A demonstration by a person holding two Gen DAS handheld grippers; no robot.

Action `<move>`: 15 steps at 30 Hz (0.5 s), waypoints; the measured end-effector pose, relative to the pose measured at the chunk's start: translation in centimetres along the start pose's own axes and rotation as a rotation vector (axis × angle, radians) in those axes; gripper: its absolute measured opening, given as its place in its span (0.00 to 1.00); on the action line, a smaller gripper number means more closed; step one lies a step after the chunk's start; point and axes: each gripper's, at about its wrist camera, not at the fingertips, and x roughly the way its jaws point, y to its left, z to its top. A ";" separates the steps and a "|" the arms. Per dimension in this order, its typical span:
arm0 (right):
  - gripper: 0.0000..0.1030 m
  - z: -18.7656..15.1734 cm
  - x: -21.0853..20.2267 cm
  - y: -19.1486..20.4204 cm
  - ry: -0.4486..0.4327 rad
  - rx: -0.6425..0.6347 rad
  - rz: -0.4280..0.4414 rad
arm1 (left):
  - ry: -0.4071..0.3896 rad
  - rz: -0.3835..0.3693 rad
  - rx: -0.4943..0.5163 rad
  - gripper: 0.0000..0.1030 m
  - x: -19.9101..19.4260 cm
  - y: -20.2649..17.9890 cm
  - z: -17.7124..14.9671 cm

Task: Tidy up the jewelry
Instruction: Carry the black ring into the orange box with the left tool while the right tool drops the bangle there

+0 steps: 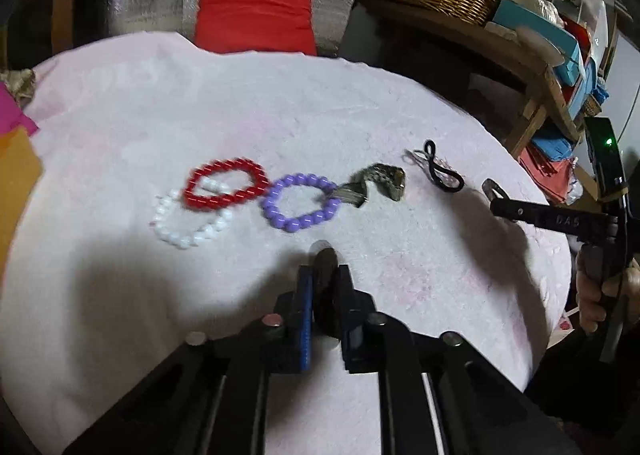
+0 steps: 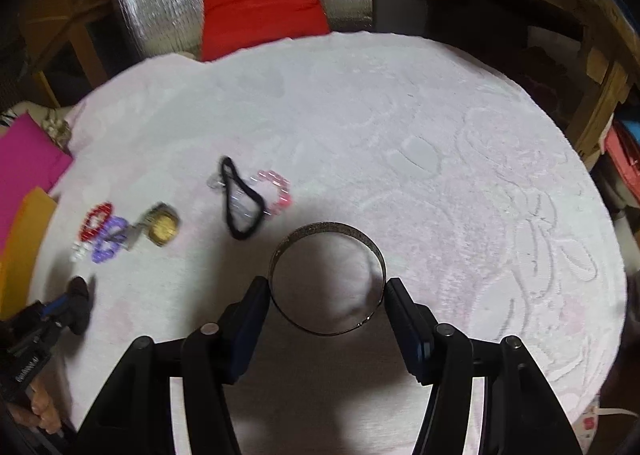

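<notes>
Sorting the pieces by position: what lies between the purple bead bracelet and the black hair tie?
The gold-faced watch, its band touching the purple bead bracelet, apart from the black hair tie. Both wrist views show it.

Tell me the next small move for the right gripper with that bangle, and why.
Probably carry the metal bangle, held across its width in the right gripper, left toward the black hair tie and watch, then set it down on the white cloth there. The other pieces lie in a row on that side.

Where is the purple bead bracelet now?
In the left wrist view the purple bead bracelet lies mid-table, between the red bracelet and the wristwatch.
</notes>
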 end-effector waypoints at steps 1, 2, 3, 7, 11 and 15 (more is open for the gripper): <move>0.61 0.0 -0.3 0.4 -0.014 -0.003 0.025 | -0.012 0.000 -0.023 0.10 -1.0 0.5 -0.1; 0.61 0.0 -0.7 1.1 -0.029 -0.011 0.056 | -0.025 0.003 -0.040 0.10 -1.9 1.0 -0.2; 0.61 -0.1 -0.9 1.7 -0.040 -0.020 0.083 | -0.044 0.017 -0.054 0.10 -3.1 1.6 -0.3; 0.61 -0.8 -1.8 6.1 -0.058 -0.087 0.234 | -0.150 0.085 -0.134 0.10 -9.5 4.4 -0.8; 0.61 -0.8 -3.0 14.0 -0.046 -0.178 0.401 | -0.219 0.188 -0.199 0.10 -16.1 7.4 -2.3; 0.61 -0.3 -3.9 24.5 -0.007 -0.300 0.554 | -0.247 0.348 -0.282 0.10 -21.6 12.0 -3.7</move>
